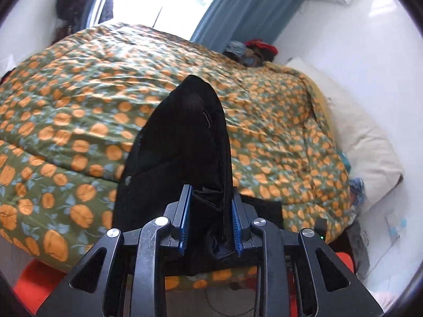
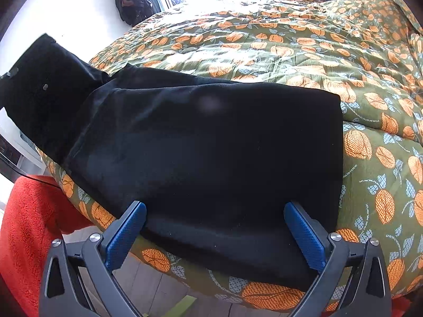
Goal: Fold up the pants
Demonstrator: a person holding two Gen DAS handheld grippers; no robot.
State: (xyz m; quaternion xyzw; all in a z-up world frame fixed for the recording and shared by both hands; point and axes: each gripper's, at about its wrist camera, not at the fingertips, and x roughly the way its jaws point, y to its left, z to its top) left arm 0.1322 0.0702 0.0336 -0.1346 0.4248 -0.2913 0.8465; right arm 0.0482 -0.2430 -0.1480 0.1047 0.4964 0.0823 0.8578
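1. Black pants (image 2: 206, 142) are lying across the near edge of a bed, spread over a green quilt (image 2: 304, 42) printed with orange fruit.
2. In the right wrist view one end of the pants is lifting off the quilt at the far left, rising in front of the white wall.
3. In the left wrist view the left gripper (image 1: 211, 219) is clenching a bunched fold of the black fabric (image 1: 185, 137), which is filling the gap between its blue pads (image 1: 186, 219) and standing up ahead of the fingers in a tall dark peak.
4. That view is looking blurred across the quilt.
5. The right gripper (image 2: 214, 233) is hanging with its jaws spread wide just over the near edge of the folded pants; its blue pads are sitting on either side of the cloth without pressing on it.
6. A red fleecy cloth (image 2: 29, 227) is lying below the bed's corner, at the left of the right wrist view.
7. A blue curtain (image 1: 248, 8) is hanging beside the bright window, and a white pillow (image 1: 367, 142) is resting by the wall.
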